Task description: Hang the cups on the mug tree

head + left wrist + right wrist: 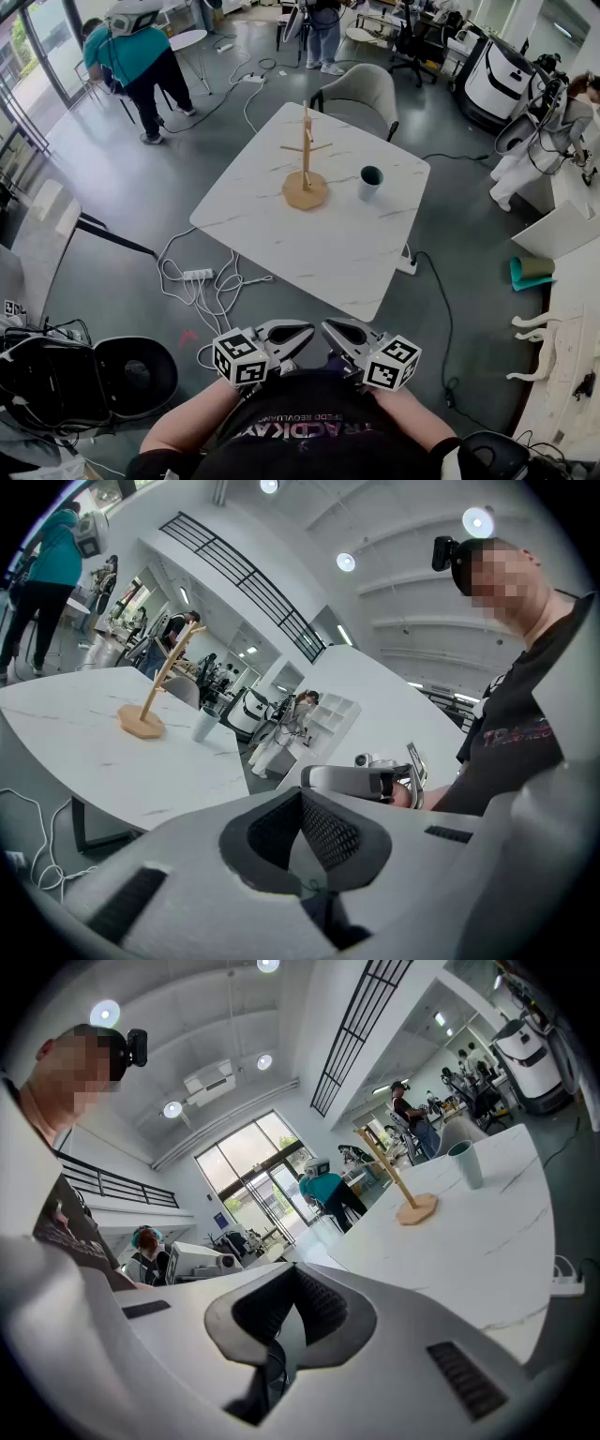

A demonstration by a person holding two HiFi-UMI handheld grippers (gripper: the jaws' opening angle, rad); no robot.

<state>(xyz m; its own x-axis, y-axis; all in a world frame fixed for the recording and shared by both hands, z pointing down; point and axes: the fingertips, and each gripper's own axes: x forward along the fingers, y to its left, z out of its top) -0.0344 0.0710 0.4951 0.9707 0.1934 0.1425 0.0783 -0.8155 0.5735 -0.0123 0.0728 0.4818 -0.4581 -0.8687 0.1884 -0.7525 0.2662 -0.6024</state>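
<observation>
A wooden mug tree (305, 161) stands near the middle of the white marble table (281, 244), all its pegs bare. One white cup (370, 182) with a dark green inside stands upright just right of it. Both grippers are held close to my body, below the table's near edge and far from the cup. The left gripper (304, 331) and the right gripper (330, 328) point toward each other, tips almost meeting. The left gripper view shows the left gripper (302, 829) shut and empty, with the tree (161, 679) and cup (204, 726) far off. The right gripper (286, 1314) is likewise shut on nothing.
A grey chair (361, 92) stands at the table's far side. Cables and a power strip (198, 276) lie on the floor by the left corner. An open black case (131, 377) sits at my lower left. A person in teal (131, 61) stands far left.
</observation>
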